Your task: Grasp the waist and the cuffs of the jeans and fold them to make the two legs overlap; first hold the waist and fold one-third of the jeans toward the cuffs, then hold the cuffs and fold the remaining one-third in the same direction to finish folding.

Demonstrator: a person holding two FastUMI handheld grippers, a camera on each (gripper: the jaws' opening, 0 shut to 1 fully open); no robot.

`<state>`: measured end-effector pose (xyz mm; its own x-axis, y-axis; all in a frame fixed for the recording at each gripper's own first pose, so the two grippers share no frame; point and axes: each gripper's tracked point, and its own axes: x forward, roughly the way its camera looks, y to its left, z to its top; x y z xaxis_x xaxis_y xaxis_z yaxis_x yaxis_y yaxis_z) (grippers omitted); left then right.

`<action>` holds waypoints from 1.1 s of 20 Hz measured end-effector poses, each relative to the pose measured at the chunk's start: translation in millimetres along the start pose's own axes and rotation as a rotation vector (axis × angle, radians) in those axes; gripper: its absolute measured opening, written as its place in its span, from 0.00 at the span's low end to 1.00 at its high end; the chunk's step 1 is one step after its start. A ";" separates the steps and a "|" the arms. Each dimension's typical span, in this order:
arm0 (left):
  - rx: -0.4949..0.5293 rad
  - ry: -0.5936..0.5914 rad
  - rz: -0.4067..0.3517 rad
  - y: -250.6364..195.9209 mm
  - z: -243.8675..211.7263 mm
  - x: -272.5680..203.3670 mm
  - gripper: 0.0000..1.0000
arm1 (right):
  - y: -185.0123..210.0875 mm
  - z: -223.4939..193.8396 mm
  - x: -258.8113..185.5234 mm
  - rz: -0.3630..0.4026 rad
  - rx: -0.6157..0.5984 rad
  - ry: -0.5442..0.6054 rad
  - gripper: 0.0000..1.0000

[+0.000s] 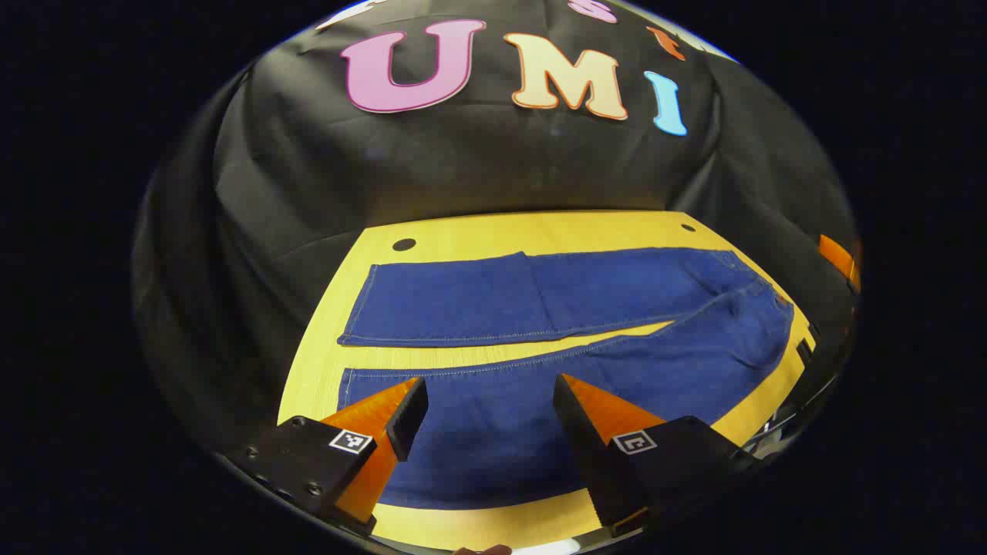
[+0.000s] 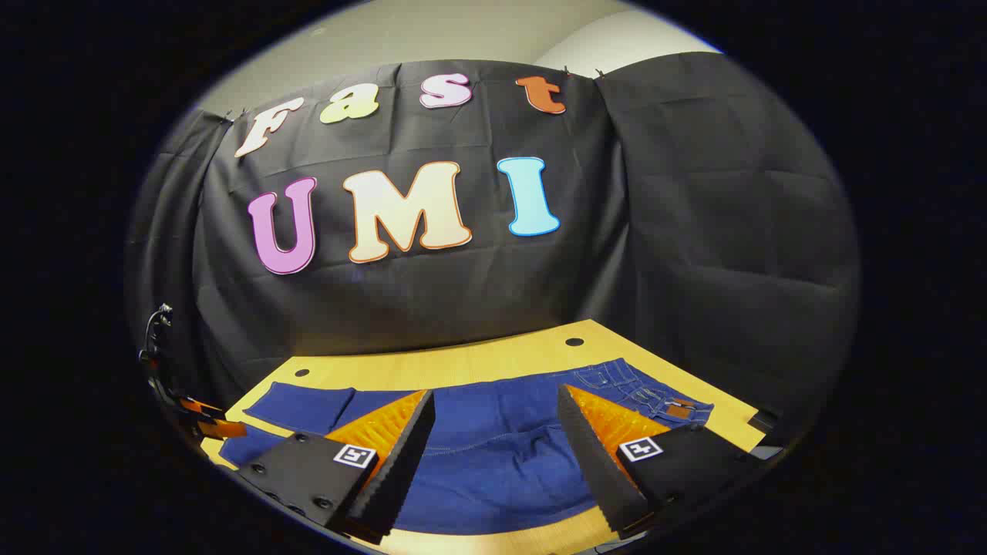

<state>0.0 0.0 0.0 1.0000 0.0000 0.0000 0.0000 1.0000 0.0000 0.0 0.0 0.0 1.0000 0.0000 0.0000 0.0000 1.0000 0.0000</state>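
Note:
Blue jeans (image 1: 555, 308) lie flat on the wooden table (image 1: 463, 231), legs spread apart. The cuffs point left and the waist is at the right in the left gripper view. My left gripper (image 1: 490, 397) hovers open above the near leg, close to its cuff, with nothing between its orange fingers (image 1: 385, 408). In the right gripper view the jeans (image 2: 493, 455) spread across the table, with the waist and its leather patch (image 2: 678, 410) at the right. My right gripper (image 2: 497, 416) is open above the upper part of the jeans near the waist, holding nothing.
Black cloth walls close in the table at the back and both sides. Two dark round holes (image 1: 403, 244) sit near the table's far corners. The left gripper (image 2: 197, 416) shows at the left edge of the right gripper view.

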 end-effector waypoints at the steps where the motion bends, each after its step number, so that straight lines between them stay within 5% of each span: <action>1: 0.027 0.019 -0.020 -0.2 -5.7 -0.2 0.97 | 0.1 -0.8 -0.3 0.001 -0.002 0.002 0.98; 17: 0.439 0.401 -0.336 15.7 -119.1 -19.5 0.98 | 17.6 -50.2 -13.4 0.045 -0.046 0.116 0.98; 22: 0.577 0.508 -0.357 34.7 -138.9 -17.3 1.00 | 12.6 -63.1 -20.7 0.020 -0.046 0.139 0.98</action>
<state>-17.3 34.7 -138.9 0.8187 -0.1778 -0.5460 0.4534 0.7835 0.4248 -20.7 12.6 -63.1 0.9902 0.0164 -0.1388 -0.0227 0.9988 -0.0442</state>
